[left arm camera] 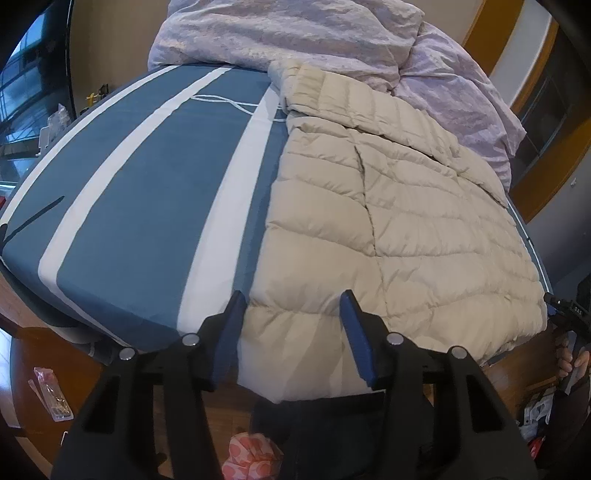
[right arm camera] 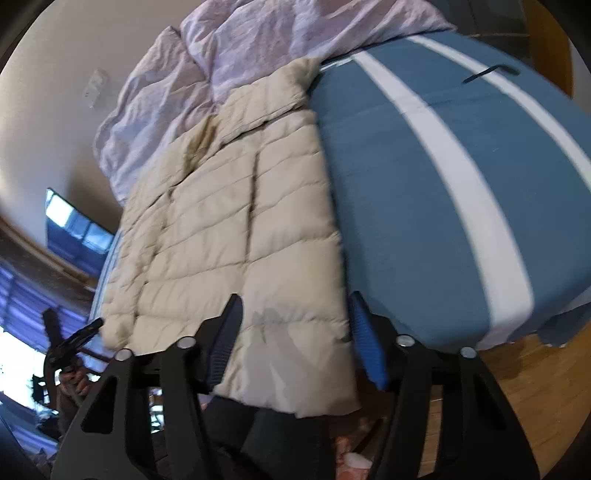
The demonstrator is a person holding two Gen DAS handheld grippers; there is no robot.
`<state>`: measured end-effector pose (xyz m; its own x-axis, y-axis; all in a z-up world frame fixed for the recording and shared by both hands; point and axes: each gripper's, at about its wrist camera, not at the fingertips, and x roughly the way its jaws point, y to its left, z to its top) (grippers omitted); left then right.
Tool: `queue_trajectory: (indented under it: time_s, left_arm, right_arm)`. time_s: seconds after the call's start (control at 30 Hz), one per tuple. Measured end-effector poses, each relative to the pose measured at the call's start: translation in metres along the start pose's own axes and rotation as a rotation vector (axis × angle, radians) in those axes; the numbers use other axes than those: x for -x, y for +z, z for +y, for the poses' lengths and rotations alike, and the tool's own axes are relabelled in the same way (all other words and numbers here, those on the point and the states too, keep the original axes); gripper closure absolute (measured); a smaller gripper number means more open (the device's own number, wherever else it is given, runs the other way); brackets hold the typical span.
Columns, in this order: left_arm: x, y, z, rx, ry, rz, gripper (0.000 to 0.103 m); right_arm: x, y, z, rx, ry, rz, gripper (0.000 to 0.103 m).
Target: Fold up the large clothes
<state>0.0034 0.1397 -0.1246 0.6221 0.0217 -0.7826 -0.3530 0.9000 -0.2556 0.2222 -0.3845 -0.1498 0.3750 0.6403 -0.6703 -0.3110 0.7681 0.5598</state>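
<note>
A beige quilted down jacket lies flat on a bed with a blue and white striped sheet, its hem hanging over the near edge. My left gripper stands open astride the hem's left corner, blue pads on either side of the fabric without pinching it. In the right wrist view my right gripper stands open the same way astride the opposite corner of the jacket. The right gripper also shows at the far right, and the left gripper at the far left.
A crumpled lilac duvet is heaped at the head of the bed, touching the jacket's collar. A white cord and a dark strap lie on the sheet. Wooden floor below holds a plastic packet and a pink item.
</note>
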Motion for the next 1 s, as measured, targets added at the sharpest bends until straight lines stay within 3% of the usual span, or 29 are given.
queue_trajectory:
  time_s: [0.23,0.43,0.5,0.67,0.87,1.0]
  left_arm:
    - [0.000,-0.004,-0.005,-0.022,-0.004,-0.008,0.050]
    - [0.003,-0.009,-0.002,-0.022,-0.014,-0.010,0.060]
    - [0.004,-0.010,-0.002,-0.020,-0.014,-0.012,0.061]
    - [0.002,-0.010,-0.001,-0.004,-0.024,-0.006,0.085]
    - [0.005,-0.008,-0.002,0.005,-0.026,-0.014,0.096]
    - [0.015,0.000,-0.004,-0.001,-0.009,-0.049,0.098]
  right_arm:
    - [0.000,-0.008,0.000,-0.003,0.053,0.006,0.050]
    - [0.000,-0.013,-0.004,-0.015,0.091,0.014,0.058]
    - [-0.002,-0.014,-0.002,-0.009,0.089,0.024,0.068]
    - [-0.007,-0.014,0.004,0.017,0.065,0.031,0.084]
    - [-0.001,-0.008,0.009,0.033,0.039,0.000,0.092]
    - [0.009,0.004,0.018,0.057,0.014,-0.048,0.093]
